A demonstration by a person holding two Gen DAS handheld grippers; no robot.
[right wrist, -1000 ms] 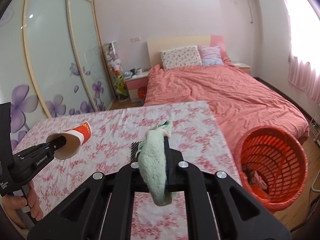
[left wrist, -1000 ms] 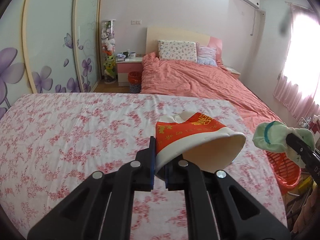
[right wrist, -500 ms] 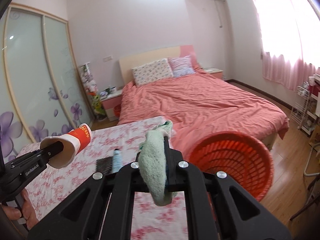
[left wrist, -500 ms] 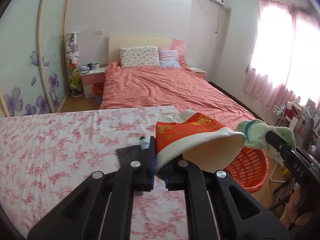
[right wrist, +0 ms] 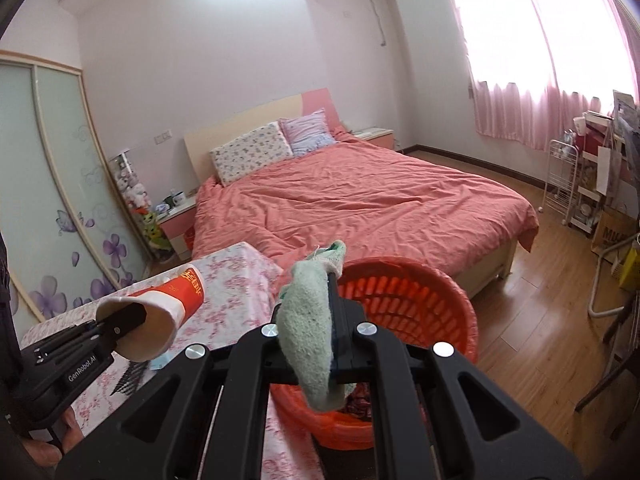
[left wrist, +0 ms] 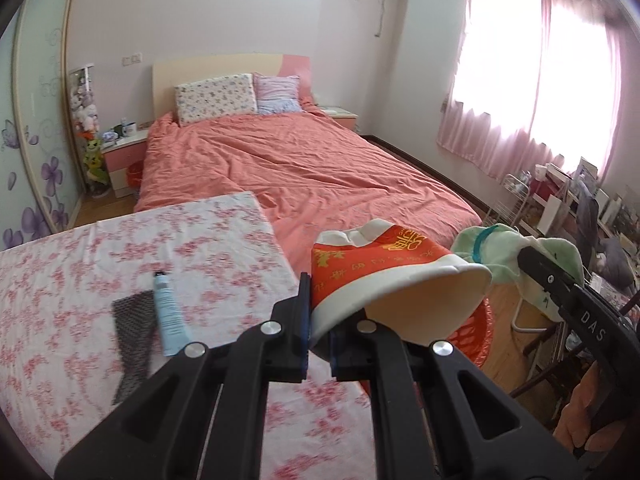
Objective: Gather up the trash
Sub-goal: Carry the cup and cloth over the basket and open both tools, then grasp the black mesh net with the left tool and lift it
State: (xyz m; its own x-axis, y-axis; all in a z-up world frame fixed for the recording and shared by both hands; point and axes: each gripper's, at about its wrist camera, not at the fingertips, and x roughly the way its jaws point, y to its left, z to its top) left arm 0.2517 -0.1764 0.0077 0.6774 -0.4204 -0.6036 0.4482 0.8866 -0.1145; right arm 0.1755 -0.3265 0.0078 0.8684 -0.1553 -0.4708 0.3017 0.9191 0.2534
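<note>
Both hands are swinging away from the middle of the table (left wrist: 120,248) toward its right edge, so the orange basket (right wrist: 440,300), which a second ago sat well off to the side in both wrist views, is now lying directly ahead of and below the right gripper (right wrist: 332,344) and peeking out beneath the cup in the left view. The left gripper (left wrist: 318,344) is pinching the wall of a red and white paper cup (left wrist: 384,276), its jaws nearly closed on the thin rim, with the cup tipped on its side and its mouth facing the camera. The right gripper is clamping a pale green cloth (right wrist: 312,340), jaws drawn tight, the cloth drooping over the basket's near rim. That puts both pieces of trash off the table and in the air, the cloth roughly above the basket opening and the cup hanging just beside the table's right edge, close to the basket. A blue tube (left wrist: 170,312) and a dark mesh piece (left wrist: 134,332) are lying side by side near the table's right edge, coming into view as the cameras turn. The carry looks almost finished; releasing both items over the basket seems the likely next step.
</note>
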